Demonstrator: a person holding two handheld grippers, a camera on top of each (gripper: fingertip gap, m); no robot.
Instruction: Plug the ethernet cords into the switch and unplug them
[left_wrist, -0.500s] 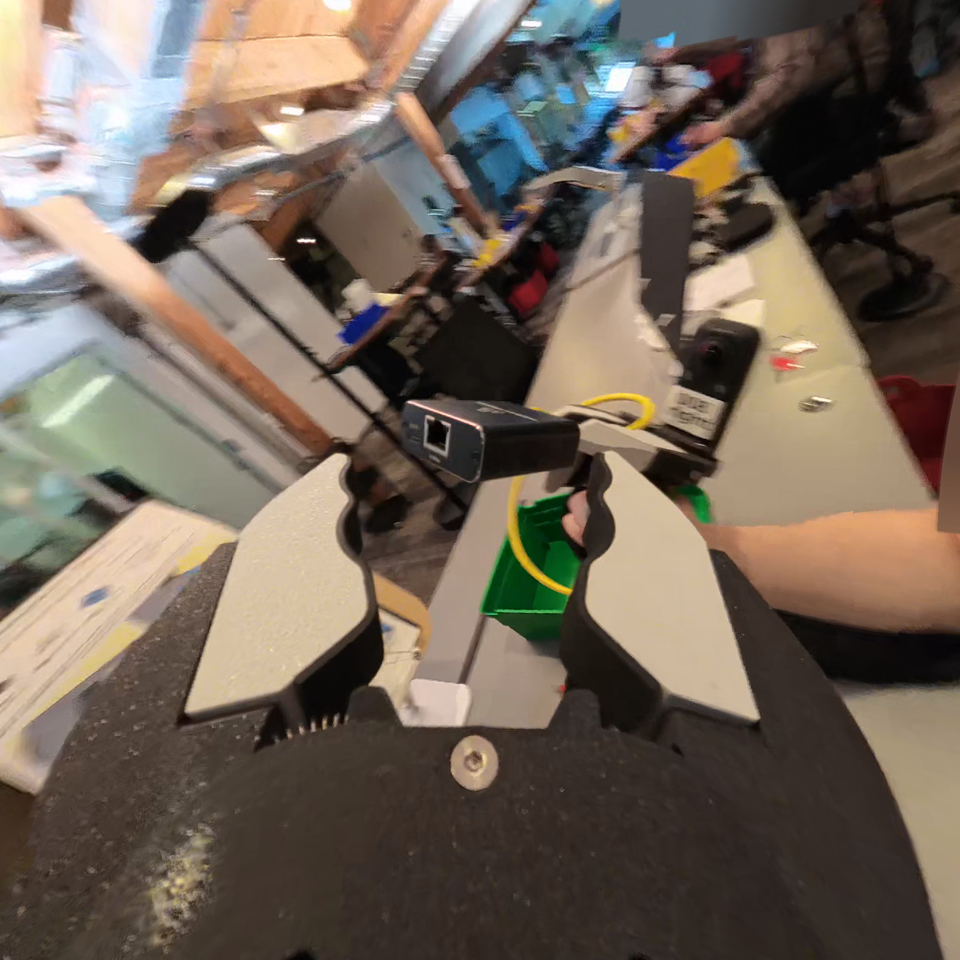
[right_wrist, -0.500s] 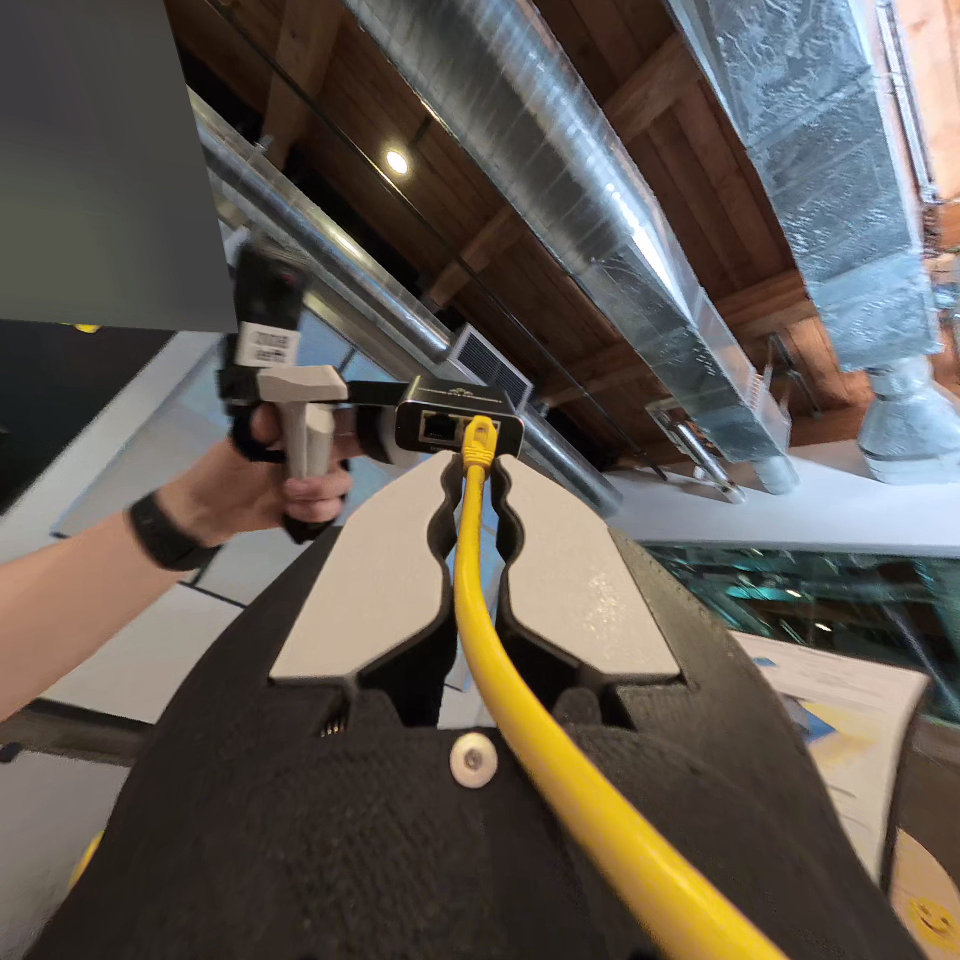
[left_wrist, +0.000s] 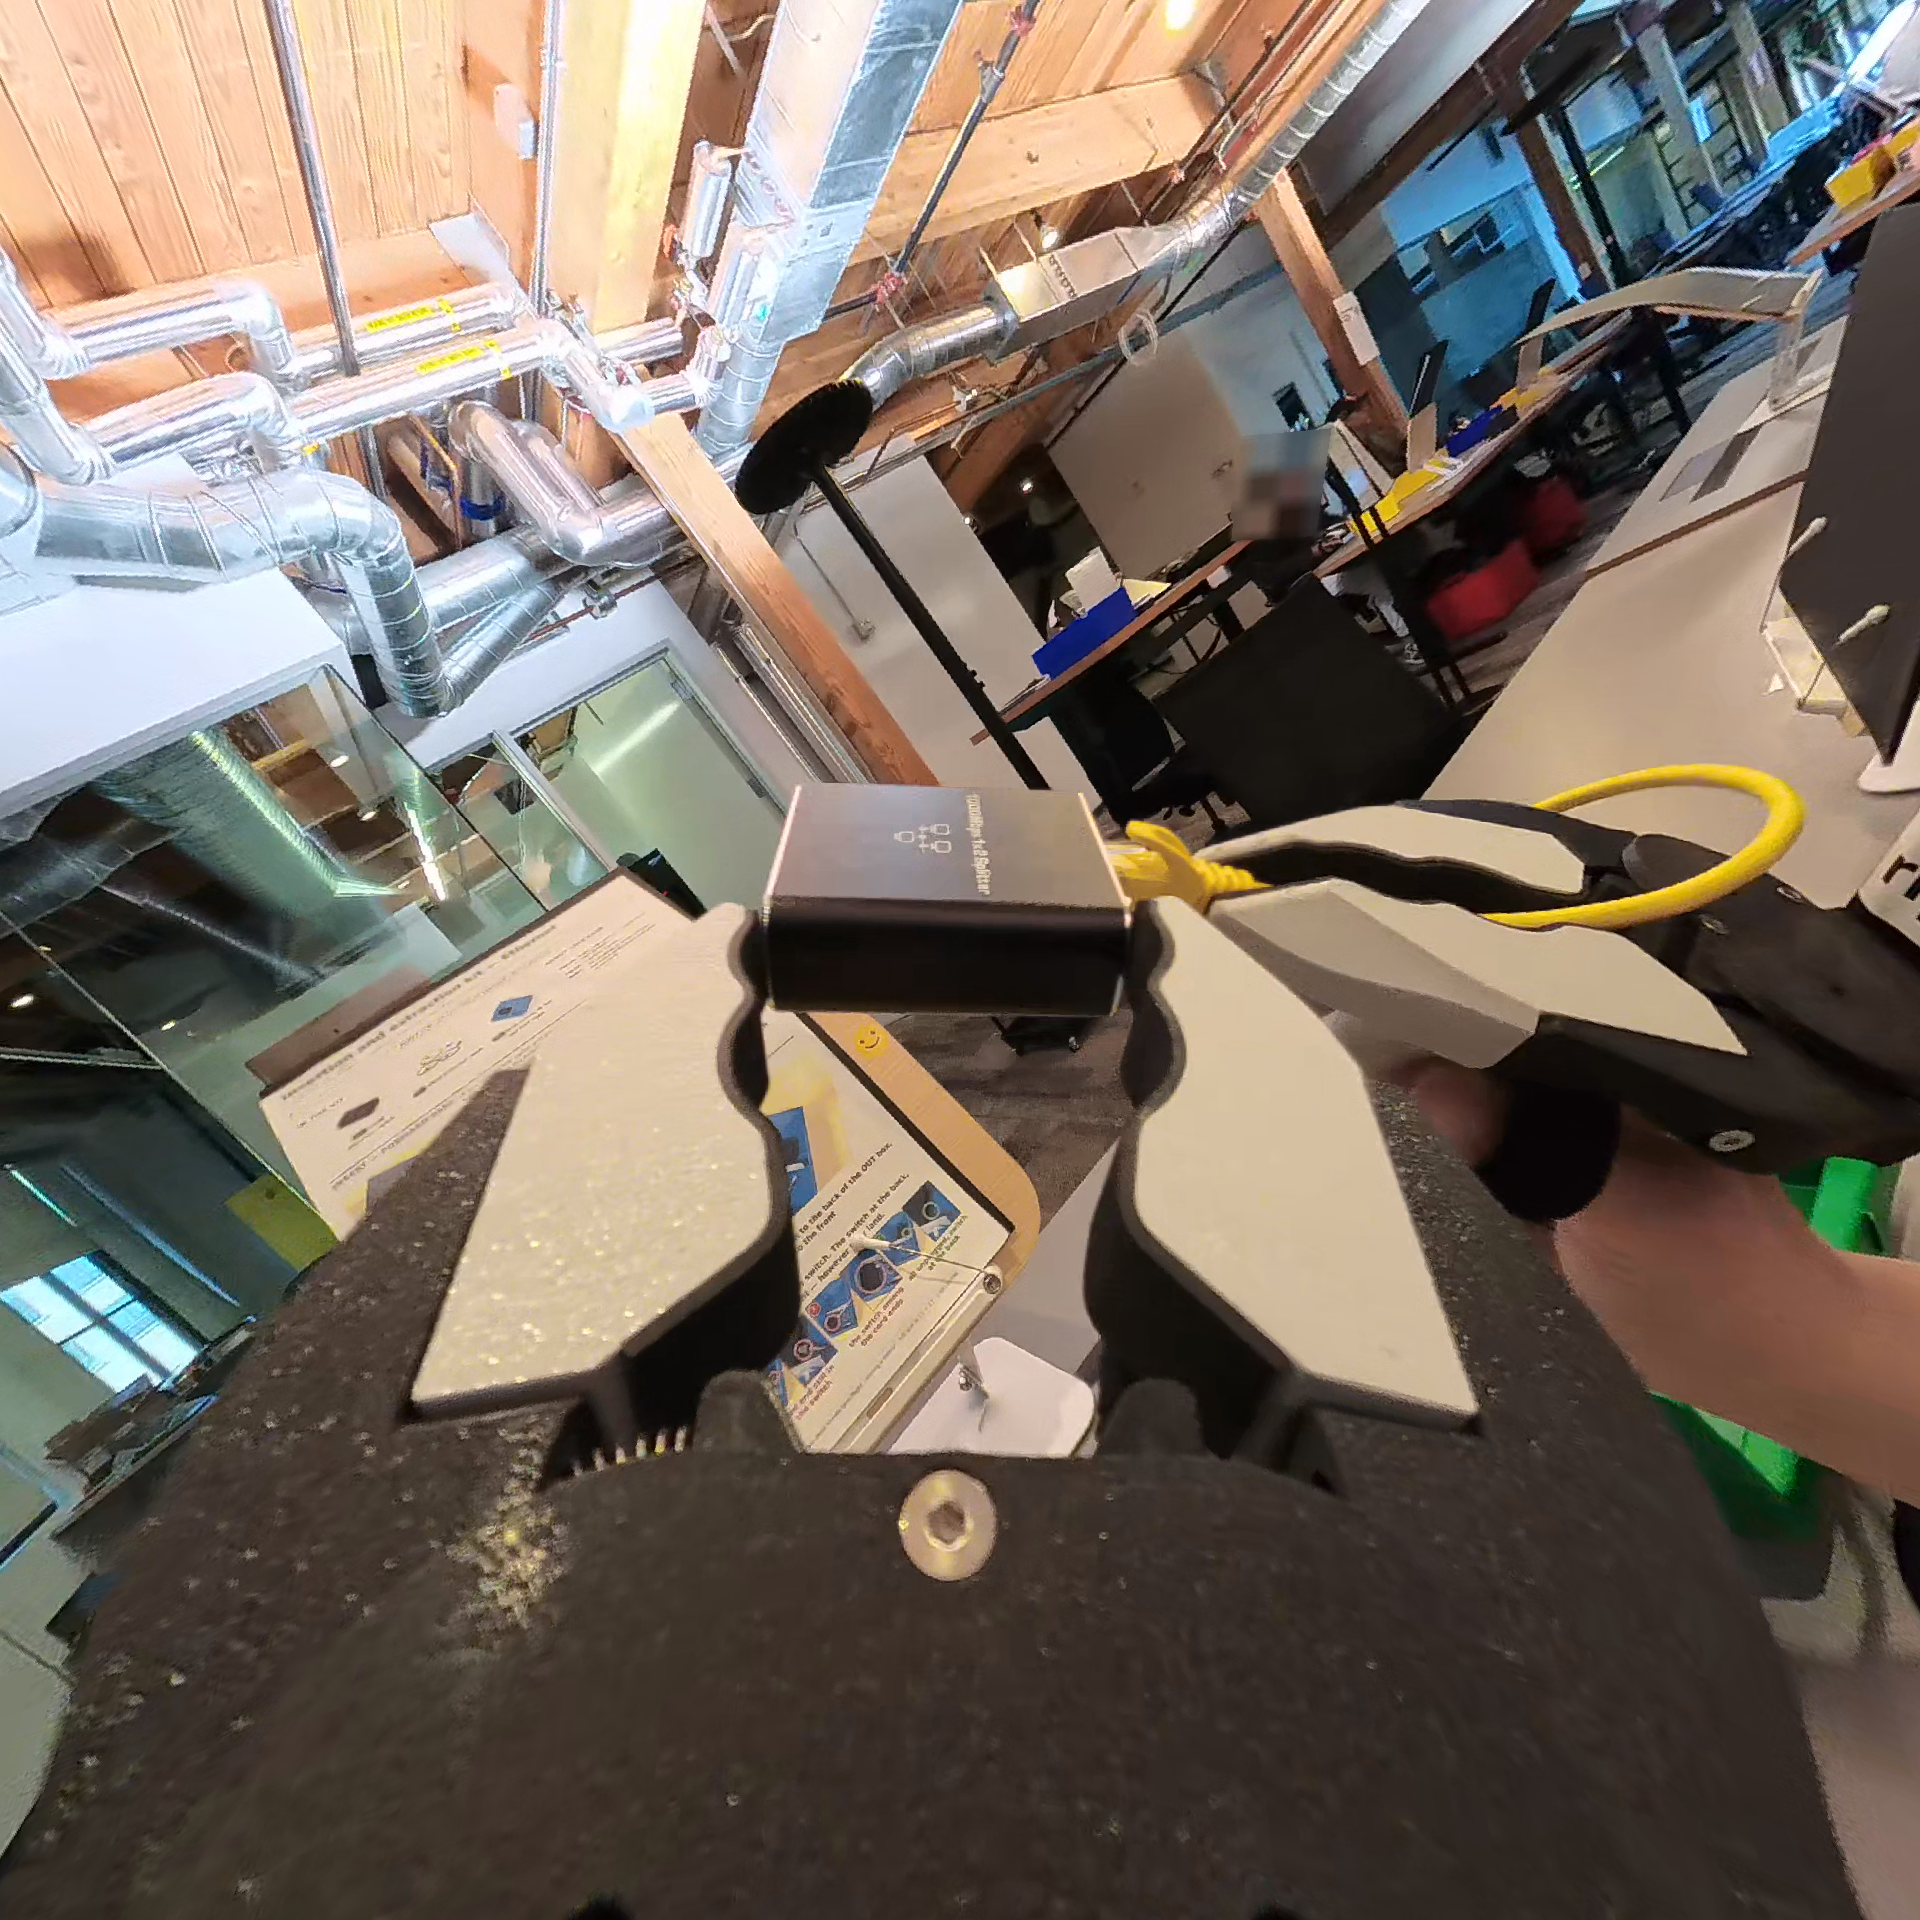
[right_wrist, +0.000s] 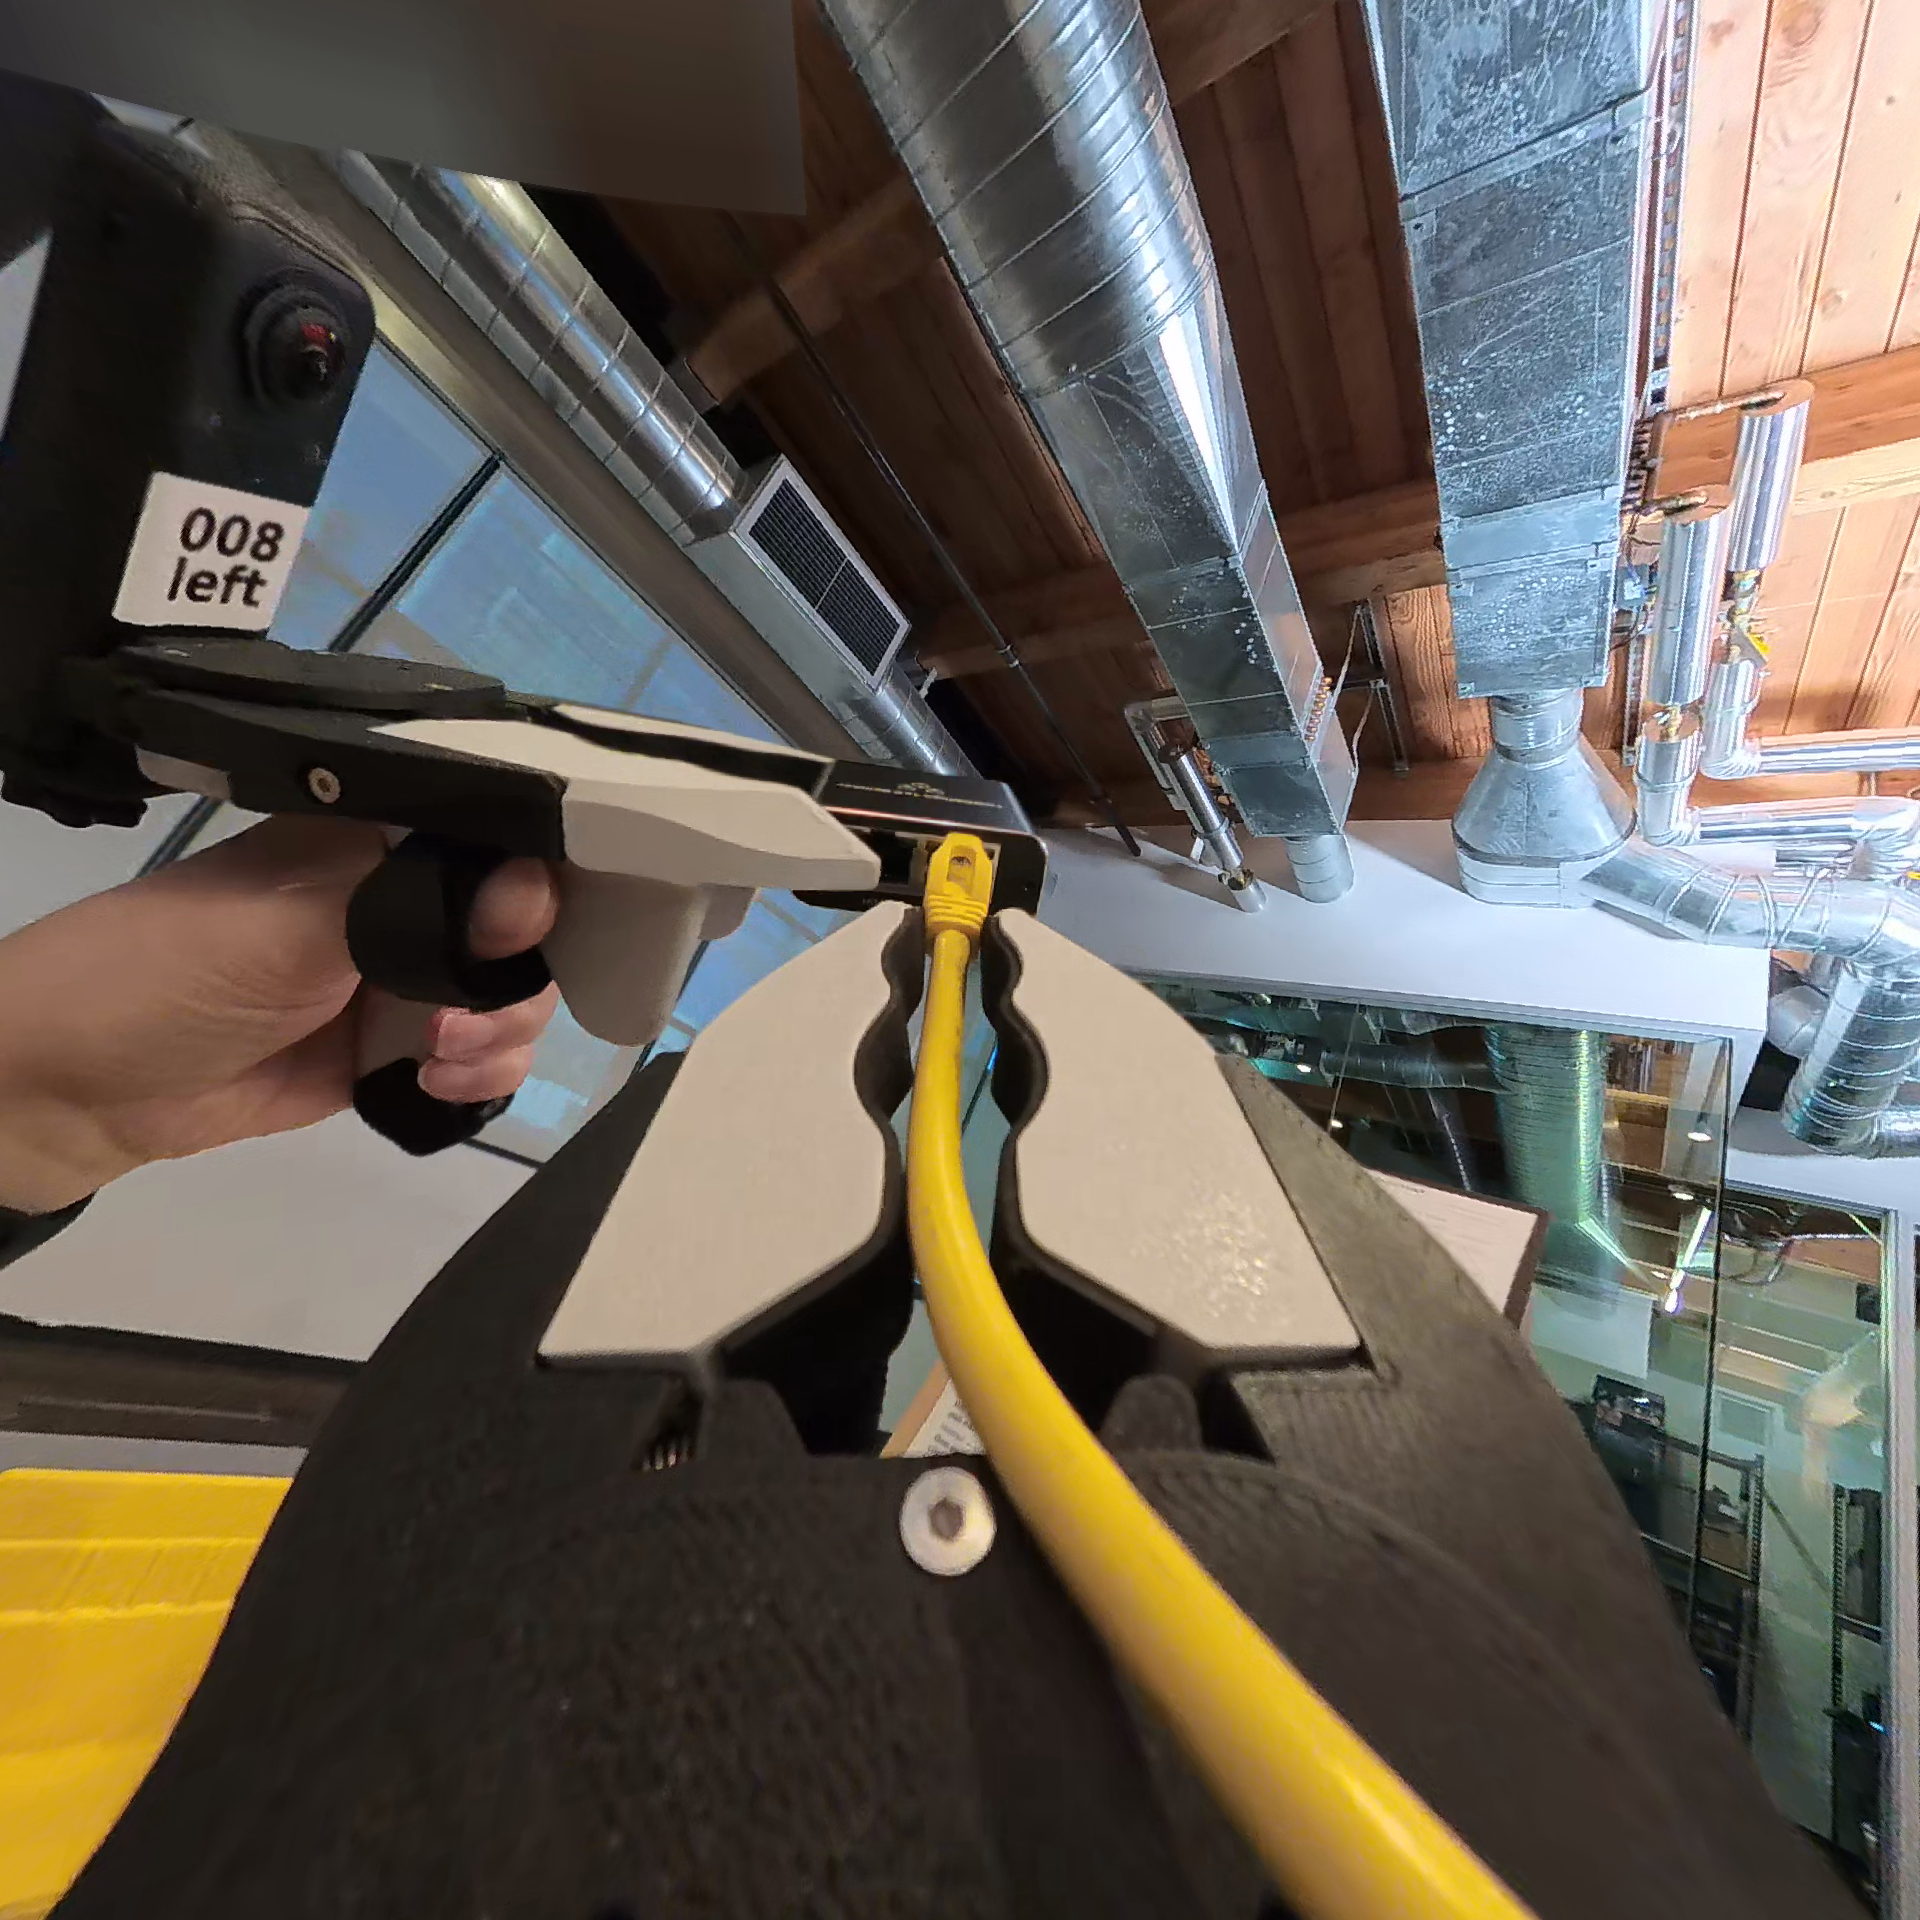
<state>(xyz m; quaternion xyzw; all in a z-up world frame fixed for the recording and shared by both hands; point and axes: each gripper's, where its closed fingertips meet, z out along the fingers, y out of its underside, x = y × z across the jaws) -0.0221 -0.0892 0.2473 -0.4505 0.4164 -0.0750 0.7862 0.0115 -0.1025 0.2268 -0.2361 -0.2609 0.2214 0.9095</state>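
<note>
A small black switch is held in the air between the tips of my left gripper, which is shut on its two sides. My right gripper is shut on a yellow ethernet cord just behind its plug. The plug sits in a port on the switch's face. In the left wrist view the right gripper comes in from the right with the cord looping behind it. In the right wrist view the left gripper reaches in from the left. How deep the plug sits is hidden.
Both views tilt up at ceiling ducts and beams. A person's hand holds the left gripper's handle. A green bin and a white table with a black panel lie right. A printed board lies below, and a yellow bin at lower left.
The left gripper has swung upward and turned the switch. The two grippers have come closer together, with the yellow plug now at the switch's port.
</note>
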